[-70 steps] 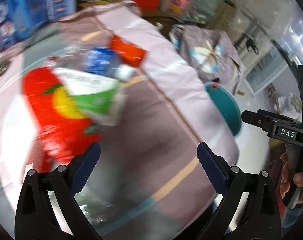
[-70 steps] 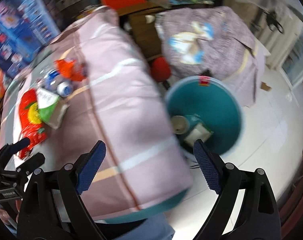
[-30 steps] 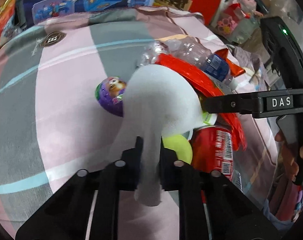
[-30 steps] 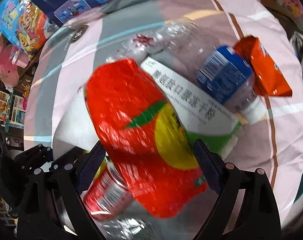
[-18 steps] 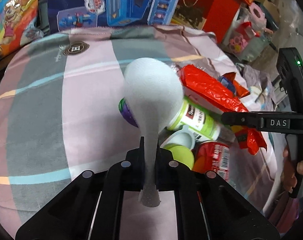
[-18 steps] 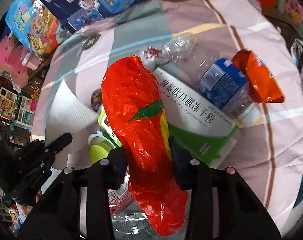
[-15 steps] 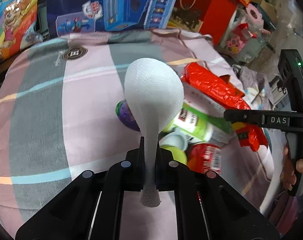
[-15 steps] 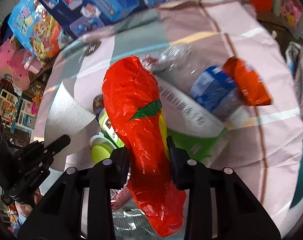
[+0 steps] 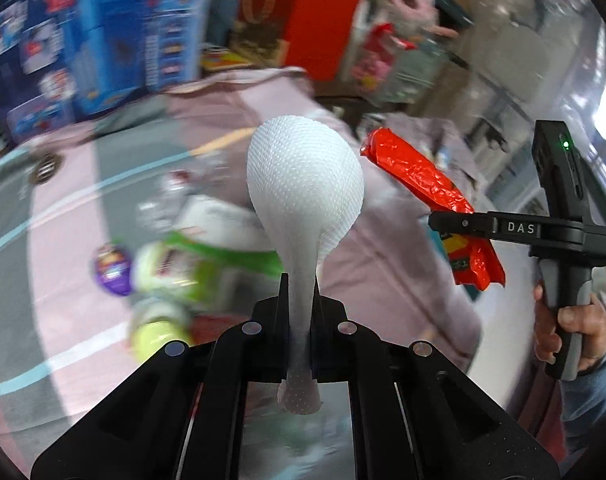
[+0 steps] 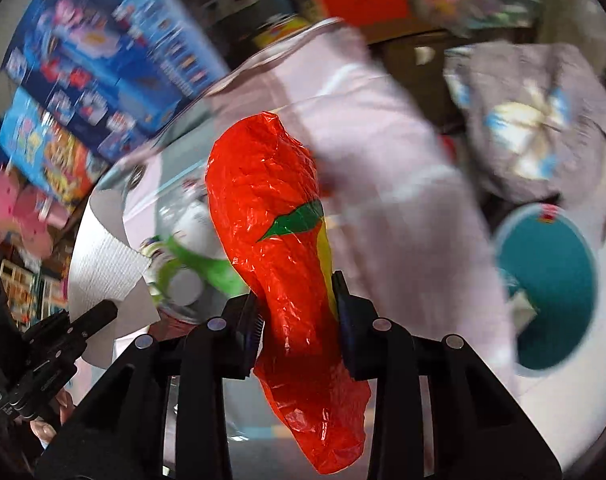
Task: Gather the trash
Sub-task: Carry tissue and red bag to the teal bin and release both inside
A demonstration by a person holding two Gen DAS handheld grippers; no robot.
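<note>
My left gripper is shut on a white paper tissue and holds it up above the table. The tissue also shows in the right wrist view. My right gripper is shut on a red snack bag with a green leaf print, lifted off the table. The bag also shows in the left wrist view, held by the right gripper. More trash lies blurred on the pink and grey tablecloth: a green and white carton, a purple ball, a crushed clear bottle.
A teal bin stands on the floor to the right of the table, with some trash inside. A grey cloth-covered bundle lies behind it. Blue toy boxes and a red box stand beyond the table.
Both grippers have lifted and swung to the right with the tissue and the red bag. The teal bin has come into the right wrist view.
</note>
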